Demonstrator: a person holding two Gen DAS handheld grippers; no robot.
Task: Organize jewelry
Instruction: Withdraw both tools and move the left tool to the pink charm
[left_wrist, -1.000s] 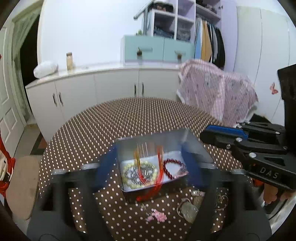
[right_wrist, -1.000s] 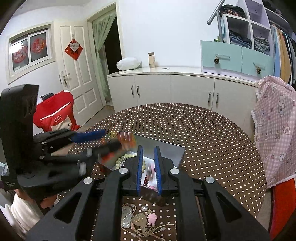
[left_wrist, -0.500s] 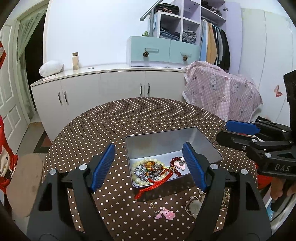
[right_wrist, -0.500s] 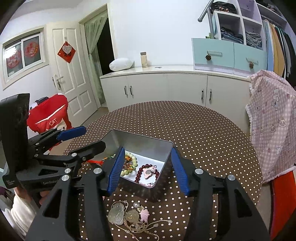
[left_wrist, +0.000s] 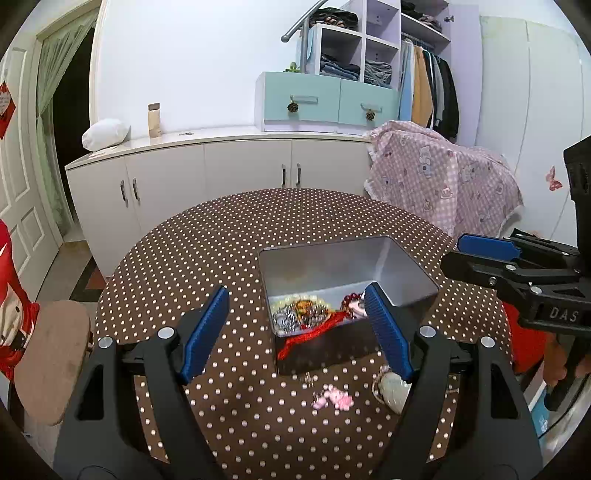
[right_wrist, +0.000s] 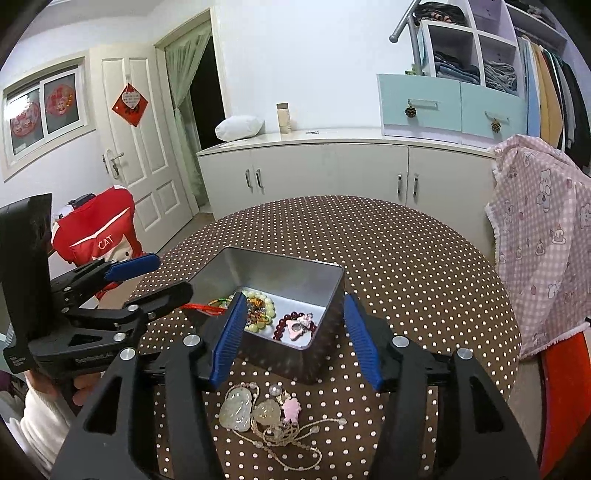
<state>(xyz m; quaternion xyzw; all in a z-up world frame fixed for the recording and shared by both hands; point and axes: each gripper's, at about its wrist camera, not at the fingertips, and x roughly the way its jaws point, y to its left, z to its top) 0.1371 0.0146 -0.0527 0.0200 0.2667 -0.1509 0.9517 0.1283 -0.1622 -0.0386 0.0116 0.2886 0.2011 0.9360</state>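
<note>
A silver metal box (left_wrist: 406, 269) (right_wrist: 325, 317) stands on the brown polka-dot table. It holds a pale bead bracelet (right_wrist: 264, 306), a dark red bead bracelet (right_wrist: 282, 326), a pink charm (right_wrist: 299, 328) and a red cord (left_wrist: 314, 334) that hangs over its near wall. Loose jade pendants (right_wrist: 238, 410) and a pink charm (left_wrist: 334, 398) (right_wrist: 291, 406) lie on the table in front of the box. My left gripper (left_wrist: 295, 328) is open and empty, above the box's near left corner. My right gripper (right_wrist: 293, 328) is open and empty, above the box's near side.
The round table (left_wrist: 207, 258) has a stool (left_wrist: 48, 354) at its left and a chair with a pink cloth (left_wrist: 443, 184) behind it. White cabinets (left_wrist: 221, 177) line the back wall. A red garment (right_wrist: 96, 236) hangs on a chair at the left.
Both grippers have opened wide; the right one was shut a second ago. The red cord and beads dropped from the left gripper into the box. Both grippers have pulled back a little.
</note>
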